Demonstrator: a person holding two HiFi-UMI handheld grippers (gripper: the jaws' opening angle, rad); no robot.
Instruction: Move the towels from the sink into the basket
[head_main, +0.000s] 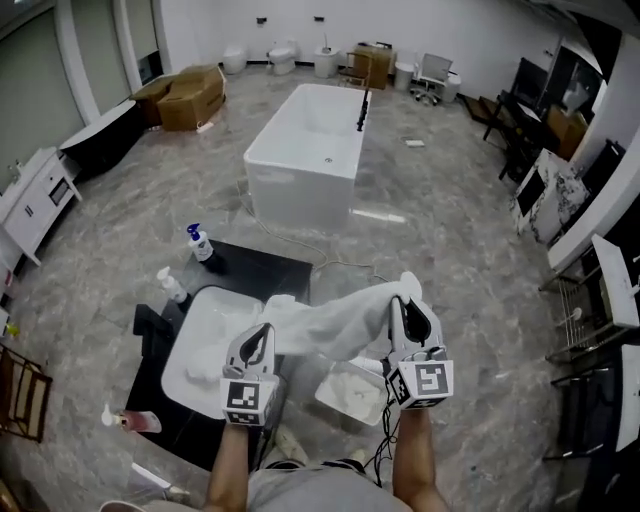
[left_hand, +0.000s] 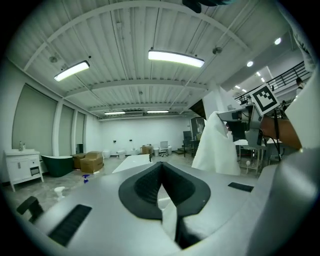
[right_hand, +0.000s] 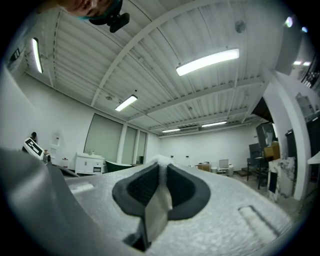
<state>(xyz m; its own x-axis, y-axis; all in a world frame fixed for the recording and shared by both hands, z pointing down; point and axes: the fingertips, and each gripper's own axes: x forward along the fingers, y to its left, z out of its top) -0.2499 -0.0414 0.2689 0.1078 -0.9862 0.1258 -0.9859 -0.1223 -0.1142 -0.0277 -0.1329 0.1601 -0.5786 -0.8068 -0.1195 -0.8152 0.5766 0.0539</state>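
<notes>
Clamping left gripper (head_main: 262, 338) on the nine o'clock end, right gripper (head_main: 398, 308) on the three o'clock end, of the limp white cloth towel (head_main: 335, 318); likely handling light, floppy, best edge-gripped.

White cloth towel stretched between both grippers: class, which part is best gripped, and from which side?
Its two ends, one per gripper, from the person's side, as the left gripper and right gripper pinch it. The white cloth towel is limp and sags between them.
</notes>
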